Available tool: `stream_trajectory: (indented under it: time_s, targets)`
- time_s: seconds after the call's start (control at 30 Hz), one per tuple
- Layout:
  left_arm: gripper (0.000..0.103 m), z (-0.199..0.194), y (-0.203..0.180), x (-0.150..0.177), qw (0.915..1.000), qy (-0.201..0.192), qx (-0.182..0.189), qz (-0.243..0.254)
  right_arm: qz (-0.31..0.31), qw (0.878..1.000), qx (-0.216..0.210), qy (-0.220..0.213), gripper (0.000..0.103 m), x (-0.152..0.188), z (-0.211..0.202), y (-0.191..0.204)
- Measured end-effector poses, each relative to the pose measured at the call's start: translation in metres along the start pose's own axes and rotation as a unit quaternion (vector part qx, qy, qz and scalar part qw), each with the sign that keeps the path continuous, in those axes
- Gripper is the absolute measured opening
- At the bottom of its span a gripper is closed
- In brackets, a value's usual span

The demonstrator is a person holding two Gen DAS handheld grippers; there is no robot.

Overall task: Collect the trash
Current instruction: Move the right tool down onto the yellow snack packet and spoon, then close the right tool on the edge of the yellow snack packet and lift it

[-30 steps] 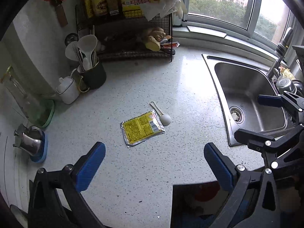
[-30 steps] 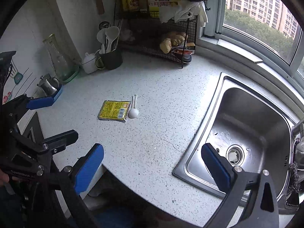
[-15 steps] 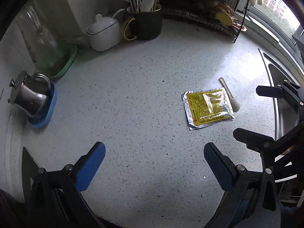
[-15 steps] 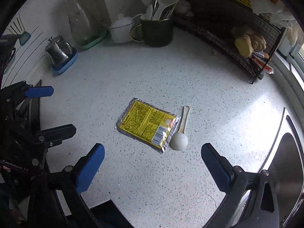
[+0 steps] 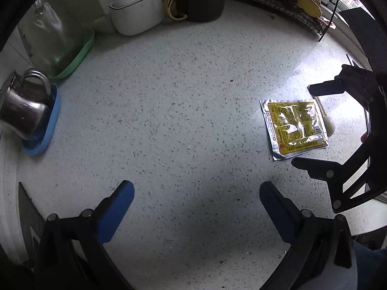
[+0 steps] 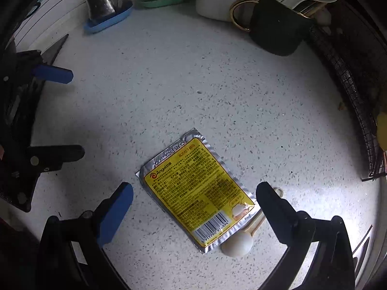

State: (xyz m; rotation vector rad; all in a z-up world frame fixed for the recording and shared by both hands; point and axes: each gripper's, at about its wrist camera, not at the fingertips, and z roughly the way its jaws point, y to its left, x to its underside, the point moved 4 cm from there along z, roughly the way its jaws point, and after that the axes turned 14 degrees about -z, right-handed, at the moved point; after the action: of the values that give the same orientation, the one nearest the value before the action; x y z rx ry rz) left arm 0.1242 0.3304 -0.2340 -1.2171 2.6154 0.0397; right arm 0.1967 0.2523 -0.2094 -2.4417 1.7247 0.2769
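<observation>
A flat yellow and silver foil packet (image 6: 198, 191) lies on the speckled white counter, with a small white plastic spoon (image 6: 238, 245) touching its right edge. My right gripper (image 6: 193, 198) is open and hovers low over the packet, which lies between its fingers. The packet (image 5: 295, 128) and spoon (image 5: 329, 126) also show in the left wrist view at the right. My left gripper (image 5: 197, 193) is open and empty over bare counter, left of the packet.
At the back stand a black mug of utensils (image 6: 278, 31), a white lidded pot (image 5: 136, 15), a glass jar on a green tray (image 5: 72, 58), a steel pot on a blue saucer (image 5: 31, 120) and a wire rack (image 6: 350, 84).
Both grippers have dropped closer to the counter. The right gripper has moved forward over the packet, which now lies between its fingers. The left gripper has drifted left of it.
</observation>
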Motion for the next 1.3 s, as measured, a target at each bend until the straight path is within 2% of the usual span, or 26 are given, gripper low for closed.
stream_trajectory:
  time_s: [0.1,0.23,0.47,0.53,0.6,0.73,0.83,0.87,0.9,1.17,1.27,1.3]
  targets:
    - [0.103,0.003,0.002,-0.003,1.0,0.004,0.007,-0.005,-0.031,0.999,-0.016,0.009,0.102,-0.004,0.006,0.002]
    - [0.103,0.006,0.002,-0.002,1.0,0.007,0.004,-0.003,-0.082,0.996,-0.017,0.02,0.102,-0.01,0.015,0.011]
    - [0.103,0.011,0.008,0.002,0.9999,0.012,0.003,-0.008,-0.131,0.991,-0.035,0.004,0.102,-0.027,0.016,0.022]
    - [0.103,0.016,0.005,0.001,0.9999,0.012,0.002,-0.009,-0.136,0.99,-0.039,-0.01,0.094,-0.031,0.011,0.025]
    - [0.103,0.017,0.005,0.003,0.9998,0.014,0.005,-0.011,-0.123,0.992,-0.037,-0.02,0.07,-0.032,0.003,0.025]
    - [0.103,0.019,0.001,0.007,0.9998,0.015,0.007,-0.008,-0.108,0.993,-0.044,-0.029,0.064,-0.039,0.001,0.028]
    - [0.103,0.018,-0.003,0.007,0.9999,0.011,0.009,-0.003,-0.08,0.995,-0.046,-0.037,0.05,-0.03,-0.008,0.018]
    - [0.103,0.017,-0.004,0.008,0.9999,0.011,0.011,-0.002,-0.066,0.996,-0.047,-0.04,0.04,-0.031,-0.01,0.017]
    - [0.103,0.017,-0.005,0.008,0.9999,0.01,0.011,-0.001,-0.053,0.996,-0.051,-0.042,0.036,-0.029,-0.011,0.014]
    - [0.103,0.019,-0.012,0.013,0.9998,0.007,0.015,0.01,-0.008,0.998,-0.044,-0.036,0.024,-0.022,-0.018,0.011]
    - [0.103,0.018,-0.015,0.013,0.9998,0.006,0.017,0.013,0.014,0.999,-0.04,-0.033,0.019,0.004,-0.014,-0.002]
    - [0.103,0.015,-0.023,0.015,0.9998,0.006,0.015,0.013,0.02,0.999,-0.034,-0.032,0.014,0.004,-0.015,-0.002]
